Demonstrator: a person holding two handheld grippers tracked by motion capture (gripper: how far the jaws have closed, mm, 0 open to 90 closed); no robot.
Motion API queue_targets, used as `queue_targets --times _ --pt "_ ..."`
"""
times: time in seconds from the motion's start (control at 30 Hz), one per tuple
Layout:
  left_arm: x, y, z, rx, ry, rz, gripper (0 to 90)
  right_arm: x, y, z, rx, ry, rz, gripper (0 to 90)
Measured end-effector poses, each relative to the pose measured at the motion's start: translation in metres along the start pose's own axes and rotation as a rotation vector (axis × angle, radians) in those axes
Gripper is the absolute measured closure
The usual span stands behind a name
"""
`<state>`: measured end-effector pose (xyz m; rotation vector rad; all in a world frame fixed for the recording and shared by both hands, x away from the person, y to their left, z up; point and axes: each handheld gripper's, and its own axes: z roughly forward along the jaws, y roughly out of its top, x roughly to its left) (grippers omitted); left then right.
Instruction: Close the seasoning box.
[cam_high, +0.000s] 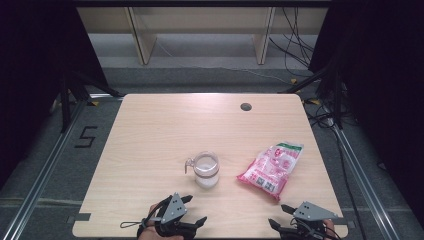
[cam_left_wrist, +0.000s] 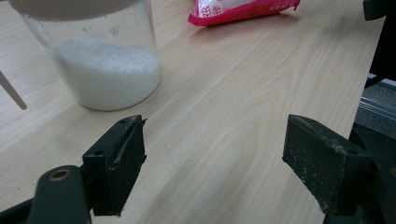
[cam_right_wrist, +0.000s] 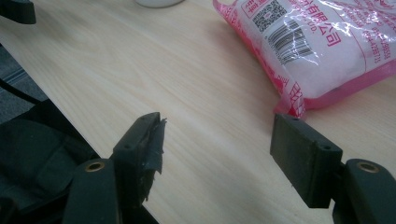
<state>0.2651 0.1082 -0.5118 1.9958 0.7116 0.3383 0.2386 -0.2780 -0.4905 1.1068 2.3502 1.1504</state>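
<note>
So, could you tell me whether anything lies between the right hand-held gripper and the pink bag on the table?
Nothing visible does. The right hand-held gripper is open at the near table edge, and bare wood runs from it to the pink bag. The clear jar stands off to the left.

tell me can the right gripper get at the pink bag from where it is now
Probably yes. The right gripper is open, and the pink bag lies flat just ahead of its jaws with bare table between. The jar stands off to the side, out of the way.
</note>
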Motion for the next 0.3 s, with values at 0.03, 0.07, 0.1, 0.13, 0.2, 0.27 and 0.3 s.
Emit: queue_targets --times 0.03,0.07,0.1,0.13,0.2,0.27,0.3 --pt "-0.0003 -0.0004 0.0002 -0.007 -0.001 -0.008 20.1 -0.0001 -0.0001 -0.0003 0.006 0.002 -0.002 34.7" --pt "0.0000 -0.0005 -0.0003 -0.004 0.001 -0.008 20.1 0.0006 -0.0004 -0.0002 0.004 0.000 0.002 34.6" --pt "0.0004 -0.0009 -0.0004 -0.006 0.003 -0.011 20.0 -0.0003 -0.0005 0.0007 0.007 0.021 0.000 34.6" --pt "0.0028 -0.0008 -0.0013 0.015 0.009 0.010 19.9 0.0007 -0.0007 0.0012 0.013 0.025 0.008 34.6" --pt "0.0028 -0.0007 -0.0017 0.000 0.003 0.000 19.9 0.0007 -0.0007 0.0006 0.017 0.012 -0.002 34.5" --pt "0.0034 -0.0009 -0.0026 -0.002 0.004 -0.005 20.2 0.0007 -0.0007 0.0006 0.015 0.003 -0.010 34.6" --pt "0.0034 -0.0009 -0.0026 -0.002 0.004 -0.005 20.4 0.0005 -0.0007 0.0007 0.012 -0.006 -0.018 34.6"
